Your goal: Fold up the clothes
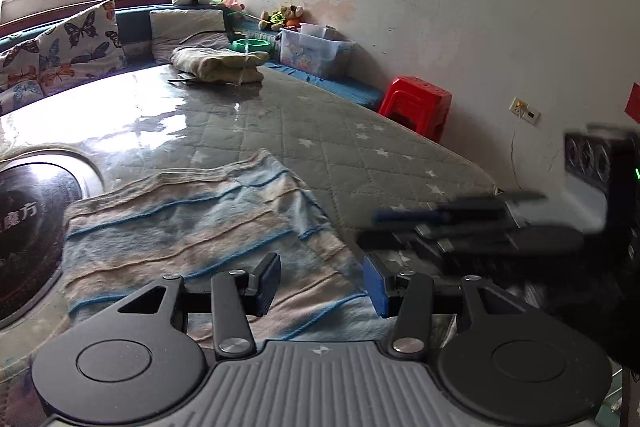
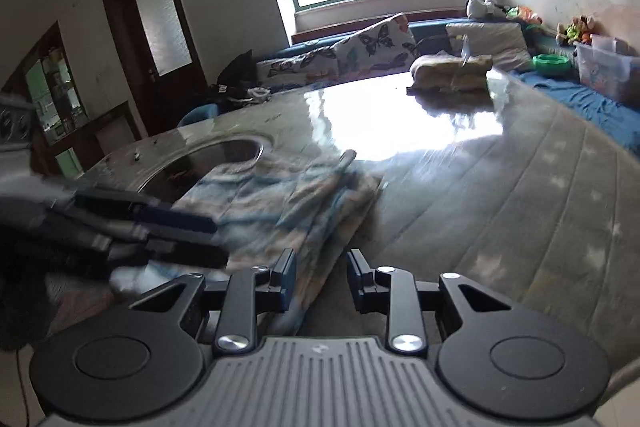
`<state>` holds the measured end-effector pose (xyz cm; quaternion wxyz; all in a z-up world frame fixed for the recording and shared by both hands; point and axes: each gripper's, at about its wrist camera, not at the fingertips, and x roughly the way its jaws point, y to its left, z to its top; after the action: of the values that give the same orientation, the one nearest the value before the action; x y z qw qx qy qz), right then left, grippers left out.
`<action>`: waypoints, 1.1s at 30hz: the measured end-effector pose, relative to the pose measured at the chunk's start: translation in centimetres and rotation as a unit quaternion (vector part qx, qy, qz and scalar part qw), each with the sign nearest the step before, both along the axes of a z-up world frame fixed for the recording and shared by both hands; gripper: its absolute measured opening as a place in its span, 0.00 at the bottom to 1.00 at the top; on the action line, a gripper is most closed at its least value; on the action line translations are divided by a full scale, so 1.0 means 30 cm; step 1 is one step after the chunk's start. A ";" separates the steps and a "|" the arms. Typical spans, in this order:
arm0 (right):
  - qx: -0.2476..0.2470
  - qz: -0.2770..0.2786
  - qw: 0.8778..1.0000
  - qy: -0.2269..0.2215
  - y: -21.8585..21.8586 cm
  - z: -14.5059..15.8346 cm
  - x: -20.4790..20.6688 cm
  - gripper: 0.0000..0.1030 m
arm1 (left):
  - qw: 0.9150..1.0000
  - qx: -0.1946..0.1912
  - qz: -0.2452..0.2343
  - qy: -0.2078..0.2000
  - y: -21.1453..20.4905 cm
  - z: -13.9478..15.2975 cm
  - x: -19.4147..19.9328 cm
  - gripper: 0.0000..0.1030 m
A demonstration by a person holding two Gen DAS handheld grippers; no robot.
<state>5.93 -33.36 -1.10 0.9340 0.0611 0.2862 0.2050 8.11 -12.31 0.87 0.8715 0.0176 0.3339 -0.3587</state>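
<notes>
A folded blue-and-beige striped cloth (image 1: pixel 192 239) lies on the grey quilted table cover (image 1: pixel 360 131) at the near edge. My left gripper (image 1: pixel 320 283) is open and empty just above the cloth's near right part. In the right wrist view the same cloth (image 2: pixel 288 195) lies ahead, and my right gripper (image 2: pixel 322 279) is open and empty over its near right edge. Each gripper appears blurred in the other's view: the right one (image 1: pixel 460 231) beside the cloth, the left one (image 2: pixel 152 227) over it.
A folded yellowish towel (image 1: pixel 220 65) lies at the table's far end. A round black hotplate (image 1: pixel 28 235) is set into the table left of the cloth. Butterfly cushions (image 1: pixel 72 43), a clear plastic bin (image 1: pixel 312 51) and a red stool (image 1: pixel 418 107) stand beyond.
</notes>
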 end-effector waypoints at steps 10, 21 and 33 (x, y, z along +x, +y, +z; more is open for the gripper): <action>-0.057 0.055 0.997 -0.011 0.126 -0.001 0.249 0.27 | 0.999 0.000 -0.036 0.013 -0.076 -0.053 -0.010 0.50; -0.070 0.042 0.997 -0.002 0.114 -0.049 0.276 0.26 | 0.999 -0.001 -0.044 0.014 -0.084 -0.079 -0.007 0.52; -0.085 0.078 0.993 -0.007 0.187 -0.008 0.334 0.27 | 0.999 0.000 -0.043 0.014 -0.076 -0.074 -0.016 0.54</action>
<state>15.95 -27.77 -1.34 0.9191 -0.0423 0.2999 0.2521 7.63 -14.59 -1.35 0.8507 0.0267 0.3445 -0.3961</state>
